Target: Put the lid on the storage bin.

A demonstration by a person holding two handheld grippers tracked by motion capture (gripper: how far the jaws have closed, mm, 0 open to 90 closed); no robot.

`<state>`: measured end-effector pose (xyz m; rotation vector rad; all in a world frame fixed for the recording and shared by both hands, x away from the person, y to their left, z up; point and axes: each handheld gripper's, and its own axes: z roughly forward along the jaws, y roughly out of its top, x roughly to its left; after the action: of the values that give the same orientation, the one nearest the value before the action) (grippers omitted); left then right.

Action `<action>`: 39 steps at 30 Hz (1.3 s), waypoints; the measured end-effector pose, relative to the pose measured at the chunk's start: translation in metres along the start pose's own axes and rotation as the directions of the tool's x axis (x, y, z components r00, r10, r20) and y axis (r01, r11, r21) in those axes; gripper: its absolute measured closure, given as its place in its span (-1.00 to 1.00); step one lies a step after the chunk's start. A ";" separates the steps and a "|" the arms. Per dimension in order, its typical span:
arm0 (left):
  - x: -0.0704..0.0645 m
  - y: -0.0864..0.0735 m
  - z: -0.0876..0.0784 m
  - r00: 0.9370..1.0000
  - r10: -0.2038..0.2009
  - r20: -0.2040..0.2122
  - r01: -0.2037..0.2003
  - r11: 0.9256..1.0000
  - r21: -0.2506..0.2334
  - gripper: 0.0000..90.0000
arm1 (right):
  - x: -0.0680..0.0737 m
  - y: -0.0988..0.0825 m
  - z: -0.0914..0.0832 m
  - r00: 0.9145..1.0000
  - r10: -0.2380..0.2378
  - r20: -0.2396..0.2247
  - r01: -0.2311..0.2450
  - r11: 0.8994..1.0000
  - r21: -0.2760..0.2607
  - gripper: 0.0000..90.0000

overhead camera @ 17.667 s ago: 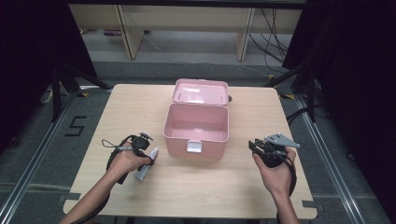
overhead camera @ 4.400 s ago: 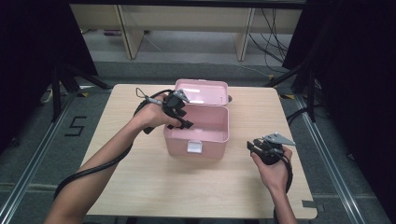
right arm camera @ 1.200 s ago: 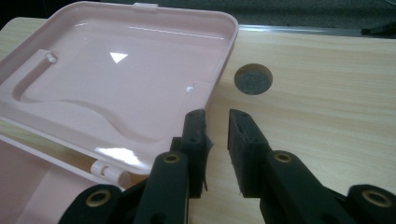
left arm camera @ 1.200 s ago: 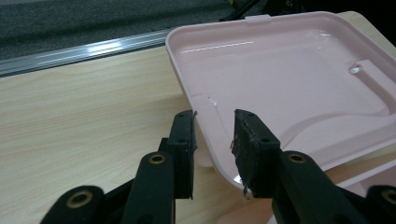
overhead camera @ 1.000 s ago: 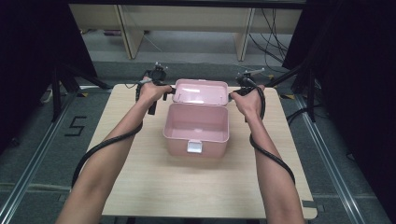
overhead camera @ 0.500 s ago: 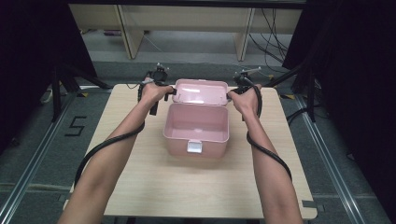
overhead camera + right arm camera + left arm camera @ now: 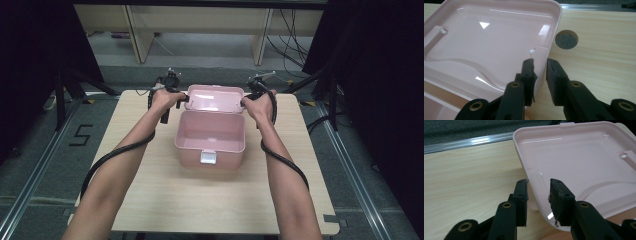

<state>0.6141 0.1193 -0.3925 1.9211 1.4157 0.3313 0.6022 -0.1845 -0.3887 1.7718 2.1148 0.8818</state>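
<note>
Light wood bench (image 7: 210,200) fills frame centre; round hole (image 7: 566,39) in it; grey floor around, taped 5 (image 7: 81,135) at left.

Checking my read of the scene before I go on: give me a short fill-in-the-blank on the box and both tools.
1. The pink box on the table stands ____, its lid laid back.
2. The left tool straddles the lid's ____ wall.
3. Beside the right tool, the tabletop has a round ____.

Missing words: open; side; hole
</note>
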 end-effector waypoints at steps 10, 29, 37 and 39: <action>0.001 -0.001 0.000 1.000 0.010 -0.001 -0.010 1.000 0.012 0.48 | 0.000 0.002 0.006 1.000 0.024 0.015 -0.024 1.000 0.011 0.73; -0.001 -0.002 0.003 1.000 -0.004 0.000 0.004 1.000 0.009 0.47 | 0.001 0.004 0.008 0.999 0.027 0.040 -0.027 1.000 0.015 0.79; 0.000 -0.001 0.002 1.000 -0.005 -0.001 0.005 1.000 0.011 0.47 | 0.001 0.004 0.011 0.999 0.024 0.038 -0.025 1.000 0.013 0.81; 0.000 -0.001 0.002 1.000 -0.006 -0.001 0.006 1.000 0.011 0.47 | 0.000 0.004 0.011 0.999 0.009 0.043 -0.010 1.000 0.009 0.82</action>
<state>0.6146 0.1190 -0.3952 1.9258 1.4264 0.3222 0.6117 -0.1809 -0.3951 1.7905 2.0883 0.8299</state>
